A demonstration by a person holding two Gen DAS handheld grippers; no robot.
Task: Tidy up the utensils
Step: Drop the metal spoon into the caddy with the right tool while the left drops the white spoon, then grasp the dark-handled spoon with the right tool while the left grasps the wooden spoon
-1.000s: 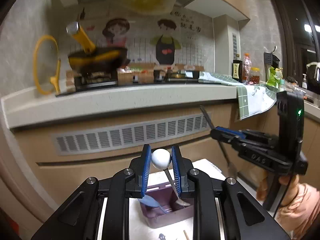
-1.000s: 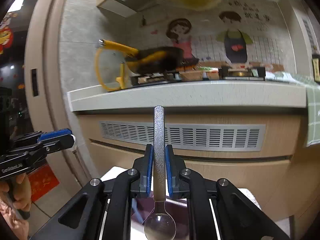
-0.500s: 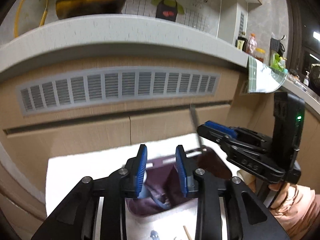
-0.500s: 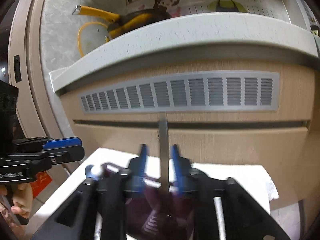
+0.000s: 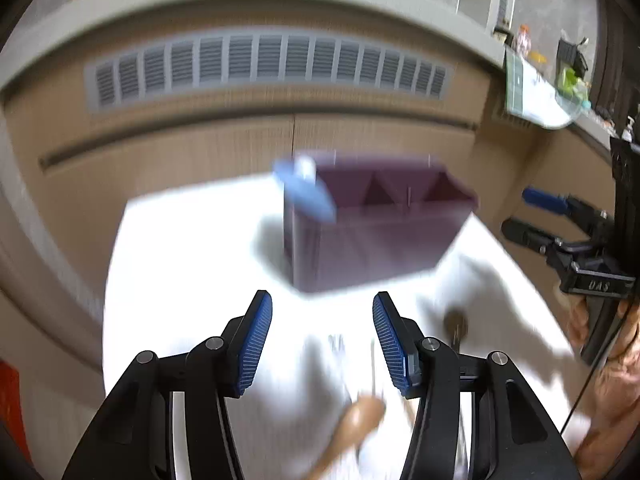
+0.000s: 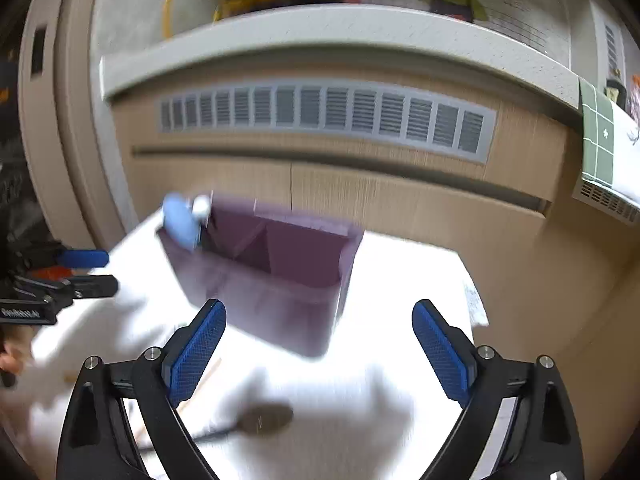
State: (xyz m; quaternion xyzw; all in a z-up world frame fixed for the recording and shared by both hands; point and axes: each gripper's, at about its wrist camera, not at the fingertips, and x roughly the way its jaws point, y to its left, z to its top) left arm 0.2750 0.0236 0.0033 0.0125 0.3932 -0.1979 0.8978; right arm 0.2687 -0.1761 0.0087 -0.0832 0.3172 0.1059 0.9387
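Note:
A purple divided utensil box (image 5: 376, 232) stands on the white table (image 5: 180, 264); it also shows in the right wrist view (image 6: 276, 276). A blue spoon (image 5: 308, 194) and a white-knobbed utensil (image 6: 201, 206) stick out of its left compartment. My left gripper (image 5: 322, 340) is open and empty, in front of the box. My right gripper (image 6: 320, 356) is wide open and empty, also in front of the box. A wooden spoon (image 5: 352, 424) and thin sticks lie under the left gripper. A dark spoon (image 6: 266, 418) lies on the table between the right gripper's fingers. The frames are blurred.
A wooden cabinet front with a grey vent grille (image 6: 324, 114) rises behind the table, under a pale countertop (image 6: 320, 28). The right gripper shows at the right of the left wrist view (image 5: 560, 224). The left gripper shows at the left of the right wrist view (image 6: 60, 280).
Both grippers let go of their utensils over the box, opened wide, and pulled back and tilted down toward the table. The white-knobbed utensil now sits in the box.

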